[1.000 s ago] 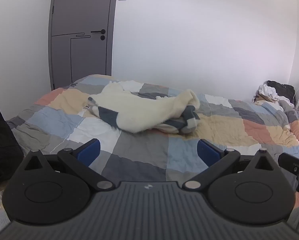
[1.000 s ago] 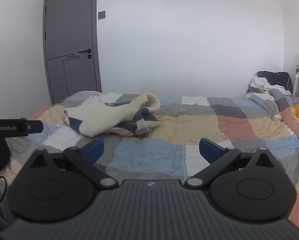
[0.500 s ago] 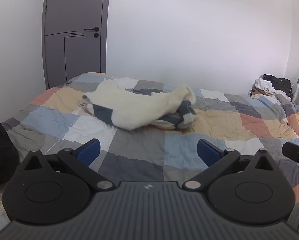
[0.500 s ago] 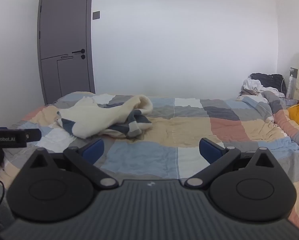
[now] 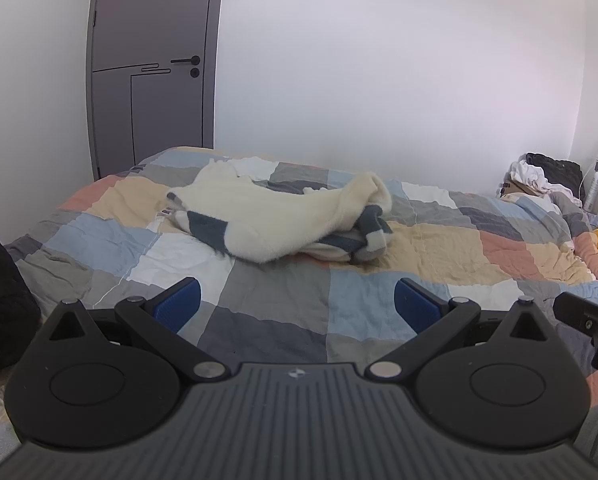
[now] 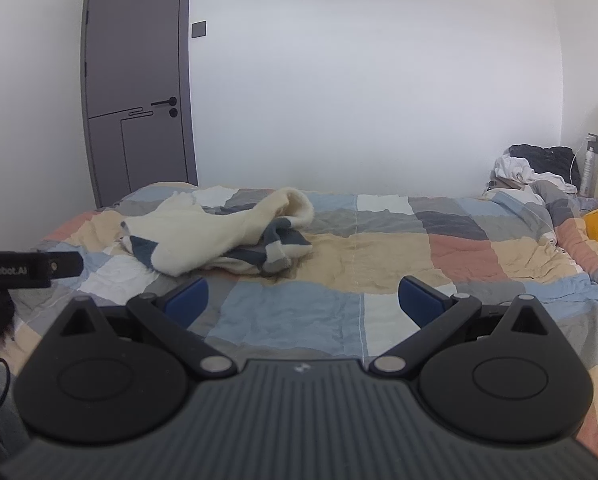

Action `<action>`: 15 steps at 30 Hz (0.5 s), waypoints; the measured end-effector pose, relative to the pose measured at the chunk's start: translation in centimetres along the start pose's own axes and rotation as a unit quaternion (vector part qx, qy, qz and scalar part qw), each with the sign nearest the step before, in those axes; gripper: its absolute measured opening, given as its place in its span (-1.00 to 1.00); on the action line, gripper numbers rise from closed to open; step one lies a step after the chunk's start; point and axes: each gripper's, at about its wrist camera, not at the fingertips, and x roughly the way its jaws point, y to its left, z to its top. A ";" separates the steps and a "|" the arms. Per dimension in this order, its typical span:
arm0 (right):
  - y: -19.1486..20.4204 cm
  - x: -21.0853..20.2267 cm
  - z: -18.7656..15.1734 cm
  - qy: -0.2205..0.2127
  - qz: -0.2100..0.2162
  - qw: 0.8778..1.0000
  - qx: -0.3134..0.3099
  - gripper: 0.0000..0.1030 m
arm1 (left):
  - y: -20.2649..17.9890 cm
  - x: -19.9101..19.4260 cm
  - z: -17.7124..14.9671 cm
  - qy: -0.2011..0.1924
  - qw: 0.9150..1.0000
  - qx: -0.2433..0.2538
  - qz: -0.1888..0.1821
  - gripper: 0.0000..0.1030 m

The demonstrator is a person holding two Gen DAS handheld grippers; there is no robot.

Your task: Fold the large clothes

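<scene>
From the left wrist, the left tool (image 5: 297, 300) hangs with jaws wide apart and empty, aimed at the cream-and-navy garment (image 5: 275, 220) crumpled on the patchwork bed (image 5: 99, 240), while the right wrist shows the right tool (image 6: 303, 300) equally spread and empty, level beside it, probably ready for a two-point pickup.

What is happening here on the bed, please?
A person holds two grippers above a patchwork quilt, both with jaws open and empty. The left gripper and the right gripper both face a crumpled cream and dark blue garment lying in a heap further up the bed. Neither touches it, so the folding has not begun. A separate pile of clothes sits at the far right.
</scene>
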 end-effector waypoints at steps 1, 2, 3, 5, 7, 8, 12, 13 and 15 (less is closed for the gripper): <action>-0.1 0.0 0.0 0.001 0.001 1.000 0.002 1.00 | 0.0 0.0 0.0 -0.001 1.000 0.000 0.001 1.00; -0.3 0.1 -0.1 0.002 0.002 1.000 0.005 1.00 | -0.1 -0.1 0.0 -0.001 1.000 0.001 0.002 1.00; -0.4 0.1 -0.1 0.004 0.004 1.000 0.009 1.00 | -0.1 -0.1 0.0 0.000 1.000 0.003 0.002 1.00; -0.5 0.2 -0.4 0.005 0.002 1.000 0.012 1.00 | -0.2 -0.3 -0.1 0.000 1.000 0.006 0.003 1.00; -0.7 0.2 -0.4 0.004 -0.001 1.000 0.012 1.00 | -0.2 -0.5 0.1 0.000 1.000 0.004 0.002 1.00; -0.7 0.2 -0.4 0.005 -0.002 1.000 0.013 1.00 | -0.2 -0.5 0.0 -0.001 1.000 0.005 0.002 1.00; -0.9 0.3 -0.6 0.008 -0.003 1.000 0.021 1.00 | -0.3 -0.6 0.0 -0.001 1.000 0.003 0.001 1.00; -0.9 0.3 -0.6 0.009 -0.003 1.000 0.020 1.00 | -0.3 -0.6 0.0 0.000 1.000 0.002 -0.001 1.00; -0.7 0.4 -0.5 0.011 -0.004 1.000 0.018 1.00 | -0.4 -0.5 0.0 0.002 1.000 0.000 -0.003 1.00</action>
